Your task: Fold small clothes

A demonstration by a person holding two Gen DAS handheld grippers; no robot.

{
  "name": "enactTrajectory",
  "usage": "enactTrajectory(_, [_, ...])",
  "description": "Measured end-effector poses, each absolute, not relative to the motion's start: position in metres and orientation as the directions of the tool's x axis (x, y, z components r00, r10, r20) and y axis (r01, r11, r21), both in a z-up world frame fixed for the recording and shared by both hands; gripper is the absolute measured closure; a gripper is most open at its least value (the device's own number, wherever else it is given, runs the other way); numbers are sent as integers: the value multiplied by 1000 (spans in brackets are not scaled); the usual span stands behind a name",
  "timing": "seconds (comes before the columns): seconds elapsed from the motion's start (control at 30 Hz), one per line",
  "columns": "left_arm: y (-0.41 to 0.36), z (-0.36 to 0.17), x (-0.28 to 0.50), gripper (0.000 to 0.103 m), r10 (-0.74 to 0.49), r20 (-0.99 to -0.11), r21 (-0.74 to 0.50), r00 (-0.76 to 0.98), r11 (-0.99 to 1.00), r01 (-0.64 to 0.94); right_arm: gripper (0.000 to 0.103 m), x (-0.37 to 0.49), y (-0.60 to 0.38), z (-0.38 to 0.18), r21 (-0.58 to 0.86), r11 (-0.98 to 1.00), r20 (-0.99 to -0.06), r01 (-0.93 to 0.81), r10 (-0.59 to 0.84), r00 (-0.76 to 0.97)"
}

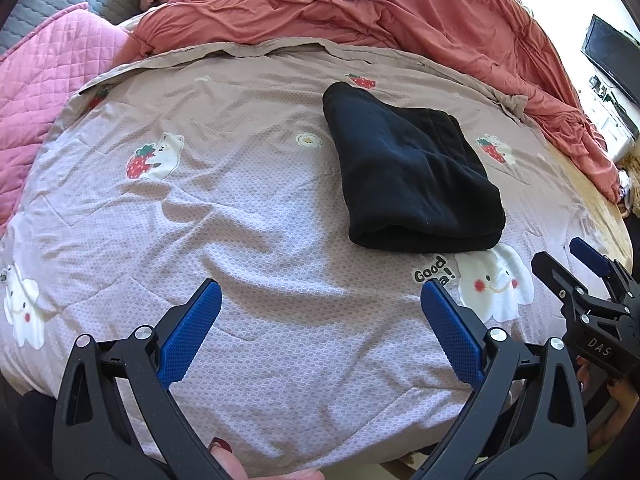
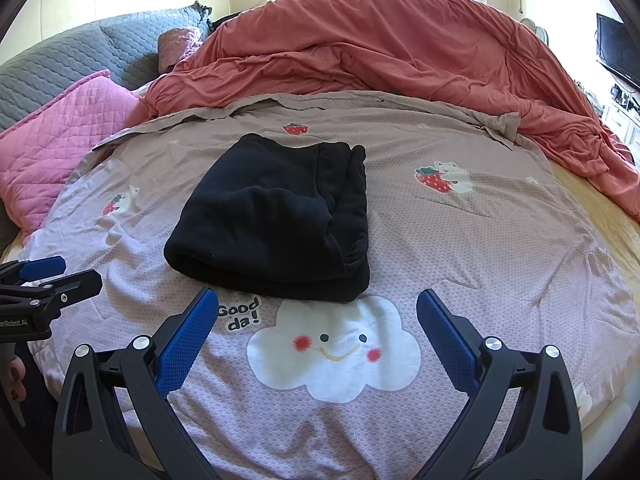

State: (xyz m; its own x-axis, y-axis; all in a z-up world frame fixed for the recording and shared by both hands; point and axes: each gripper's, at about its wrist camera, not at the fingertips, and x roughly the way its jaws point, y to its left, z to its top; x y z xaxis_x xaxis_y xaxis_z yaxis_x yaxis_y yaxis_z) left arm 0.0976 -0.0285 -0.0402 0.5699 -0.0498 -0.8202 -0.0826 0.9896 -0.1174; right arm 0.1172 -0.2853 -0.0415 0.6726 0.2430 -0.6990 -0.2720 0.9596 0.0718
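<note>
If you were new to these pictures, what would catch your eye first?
A folded black garment lies mid-bed on a lilac quilt, just beyond a smiling cloud print. A rumpled coral duvet is heaped behind. Both claws, left and right, hover open and empty.

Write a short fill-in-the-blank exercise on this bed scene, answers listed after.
1. The folded garment is ____ in colour.
2. Both the left claw and right claw are ____, holding nothing.
3. The cloud print lies just ____ the garment, toward the camera.
4. The bunched duvet is ____.

Answers: black; open; before; red
</note>
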Motion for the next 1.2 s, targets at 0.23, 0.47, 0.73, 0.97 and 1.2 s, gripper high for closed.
enactTrajectory(0.23, [-31, -40, 98, 9, -42, -825, -111, 564, 990, -87, 4, 117, -287, -42, 70, 960, -700, -272, 241, 672])
enactTrajectory(0.47, [-29, -40, 98, 9, -43, -822, -112, 569, 990, -88, 4, 117, -290, -42, 67, 960, -701, -271, 239, 672])
enactTrajectory(0.73, [-27, -41, 99, 9, -51, -824, -119, 564, 989, -84, 4, 117, -293, -42, 69, 961, -701, -267, 237, 673])
enactTrajectory(0.97, [-29, -40, 99, 9, -51, -822, -109, 568, 992, -70, 4, 120, -303, -44, 83, 965, -703, -249, 234, 672])
enactTrajectory(1.2, [-28, -40, 99, 9, -50, -823, -112, 565, 991, -75, 4, 121, -308, -44, 84, 966, -701, -246, 233, 674])
